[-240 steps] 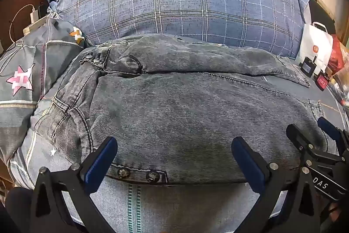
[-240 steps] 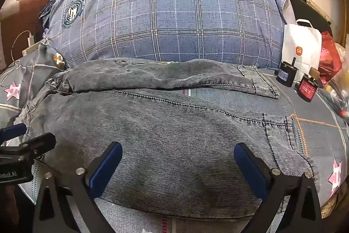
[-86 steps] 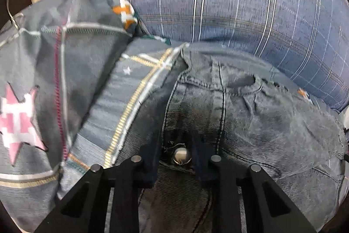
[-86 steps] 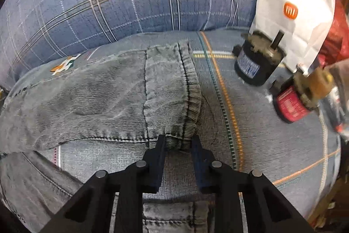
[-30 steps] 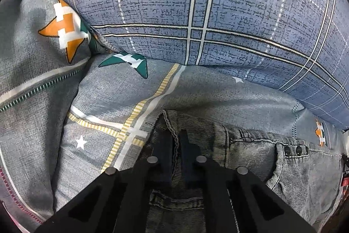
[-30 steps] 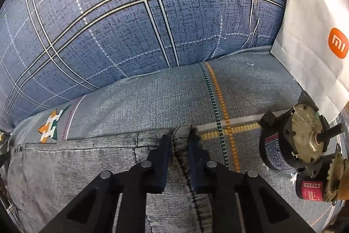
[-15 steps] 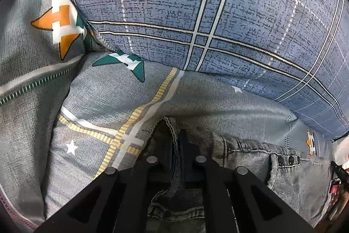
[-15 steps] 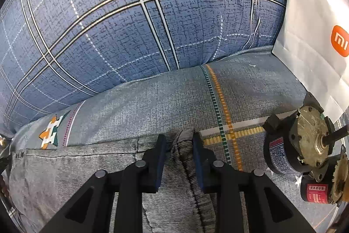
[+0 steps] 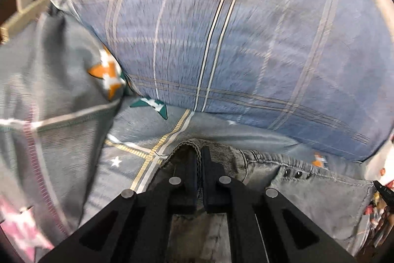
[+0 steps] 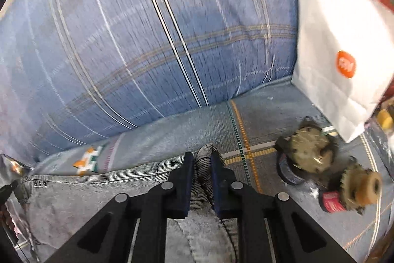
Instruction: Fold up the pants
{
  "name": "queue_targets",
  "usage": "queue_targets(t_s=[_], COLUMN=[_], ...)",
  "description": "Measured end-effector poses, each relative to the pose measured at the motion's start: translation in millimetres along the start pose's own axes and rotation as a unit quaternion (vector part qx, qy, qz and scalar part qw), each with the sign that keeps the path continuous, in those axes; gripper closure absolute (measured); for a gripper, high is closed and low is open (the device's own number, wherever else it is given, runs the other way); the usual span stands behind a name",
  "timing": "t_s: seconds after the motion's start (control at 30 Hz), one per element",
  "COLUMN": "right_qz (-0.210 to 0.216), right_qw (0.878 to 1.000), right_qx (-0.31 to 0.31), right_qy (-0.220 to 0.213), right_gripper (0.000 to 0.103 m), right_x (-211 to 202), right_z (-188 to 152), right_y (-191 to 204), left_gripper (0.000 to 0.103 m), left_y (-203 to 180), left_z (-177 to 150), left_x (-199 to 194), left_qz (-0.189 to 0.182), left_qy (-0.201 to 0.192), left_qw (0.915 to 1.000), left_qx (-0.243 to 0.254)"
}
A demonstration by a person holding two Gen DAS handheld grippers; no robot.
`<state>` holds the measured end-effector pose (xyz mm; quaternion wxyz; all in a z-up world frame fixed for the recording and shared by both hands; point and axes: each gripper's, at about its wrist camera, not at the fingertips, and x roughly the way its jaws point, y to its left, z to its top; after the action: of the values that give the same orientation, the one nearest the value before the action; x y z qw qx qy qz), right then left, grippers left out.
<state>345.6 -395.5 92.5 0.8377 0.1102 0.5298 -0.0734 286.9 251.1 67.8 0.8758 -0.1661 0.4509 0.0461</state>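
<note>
2 tongs (image 9: 199, 154) (image 10: 200, 159) pinching grey jeans (image 9: 320, 199), edge bunched

The pants (image 9: 320, 191) are faded grey denim. The big pillow (image 9: 246, 41) is blue with thin white and tan checks. The bed sheet (image 10: 197, 125) is grey with yellow stripes and orange stars. The paper bag (image 10: 339, 46) is white with an orange dot.

The left gripper (image 9: 199, 159) pointed steeply down, its jaws clamped tight on cloth. The right gripper (image 10: 201, 164) did likewise, its black fingers (image 10: 185, 179) pinched together on a fold.
</note>
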Motion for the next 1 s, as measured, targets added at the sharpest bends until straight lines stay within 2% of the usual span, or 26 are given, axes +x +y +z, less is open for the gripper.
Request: queue_targets(t_s=[0.07,0.2,0.27,0.37,0.43,0.53,0.63,0.7,0.73,0.77,0.8,0.83,0.87,0.93,1.0], right_qz=[0.012,0.035,0.046,0.059,0.068,0.081,0.097,0.094,0.086,0.081,0.080,0.080,0.073,0.060,0.068], right_qw=[1.000,0.998,0.997,0.995,0.994,0.994,0.993,0.994,0.994,0.994,0.994,0.994,0.995,0.997,0.996], right_qx=[0.009,0.021,0.025,0.024,0.028,0.041,0.062,0.061,0.054,0.051,0.049,0.047,0.050,0.055,0.064], right_qy=[-0.018,-0.051,-0.065,-0.080,-0.085,-0.059,-0.007,0.015,0.035,0.049,0.052,0.051,0.040,0.013,-0.006], right_gripper=[0.088,0.088,0.088,0.088,0.088,0.087,0.084,0.084,0.081,0.077,0.061,0.038,0.034,0.034,0.034], right_x=[-25,-81,-109,-147,-165,-169,-155,-145,-138,-135,-135,-137,-143,-159,-172], right_z=[-6,-29,-48,-90,-124,-190,-259,-280,-288,-294,-297,-299,-299,-294,-288], right_y=[-4,-14,-20,-34,-46,-67,-88,-93,-94,-94,-94,-94,-94,-95,-95], left_gripper=[0.100,0.100,0.100,0.100,0.100,0.099,0.097,0.097,0.095,0.085,0.068,0.060,0.051,0.049,0.048], left_y=[-2,9,18,33,49,72,94,100,102,102,101,100,96,83,65], left_z=[-8,-44,-68,-107,-142,-184,-210,-217,-216,-215,-212,-210,-206,-200,-198], left_x=[-28,-87,-114,-135,-144,-139,-119,-113,-115,-118,-121,-125,-131,-145,-152], left_qz=[-0.009,-0.030,-0.040,-0.048,-0.052,-0.036,-0.013,0.012,0.014,0.013,0.015,0.015,0.010,0.008,0.006], left_qy=[-0.016,-0.048,-0.061,-0.063,-0.050,-0.018,0.030,0.047,0.042,0.039,0.035,0.029,0.019,-0.012,-0.030], left_qw=[0.9998,0.9984,0.9974,0.9968,0.9974,0.9992,0.9994,0.9987,0.9988,0.9989,0.9988,0.9987,0.9989,0.9994,0.9995], left_qx=[-0.003,-0.005,-0.006,-0.004,-0.003,-0.001,-0.012,-0.016,-0.020,-0.024,-0.032,-0.039,-0.043,-0.033,-0.011])
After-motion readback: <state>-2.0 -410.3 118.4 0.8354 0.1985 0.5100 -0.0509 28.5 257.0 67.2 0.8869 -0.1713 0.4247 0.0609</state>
